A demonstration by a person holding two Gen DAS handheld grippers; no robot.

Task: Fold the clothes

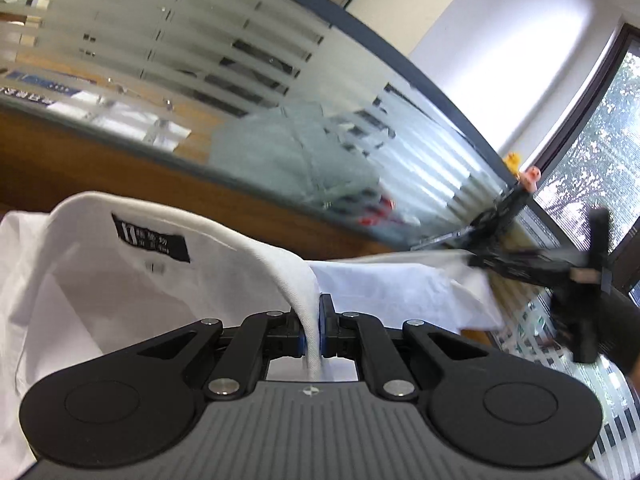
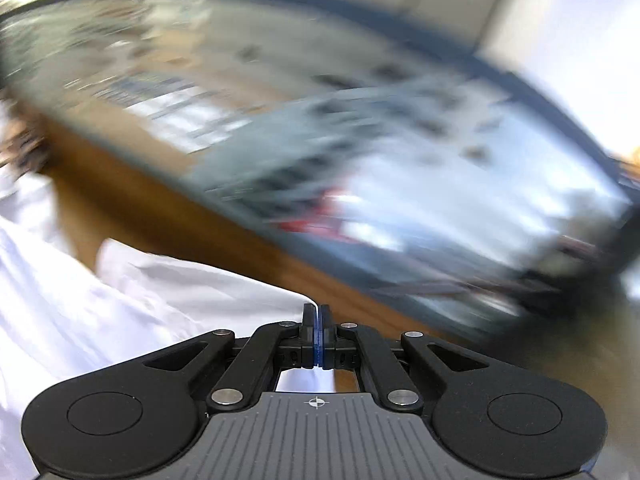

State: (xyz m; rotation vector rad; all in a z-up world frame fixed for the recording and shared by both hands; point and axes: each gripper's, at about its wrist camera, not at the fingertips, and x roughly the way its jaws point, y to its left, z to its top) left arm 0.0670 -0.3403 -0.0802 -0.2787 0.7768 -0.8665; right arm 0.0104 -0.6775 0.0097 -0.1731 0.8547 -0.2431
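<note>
Your left hand-held gripper has its jaws clamped tight on the thick collar band of the white cotton shirt, and the band runs straight up out of the pinch and arcs away to the left. Just beside it, inside the neck, sits the shirt's black sewn-in label, white print showing. The cloth hangs off the brown wooden bench, spreading left and right of your jaws.

Your right hand-held gripper is pressed together too, pads meeting, with the shirt's white edge running right up to the tips; its own view is too blurred to say whether the cloth is caught. From the left wrist view, that right hand-held gripper meets the shirt's far corner.

Beyond the bench stands a frosted striped glass partition, with a pale green bundle of fabric behind it.
</note>
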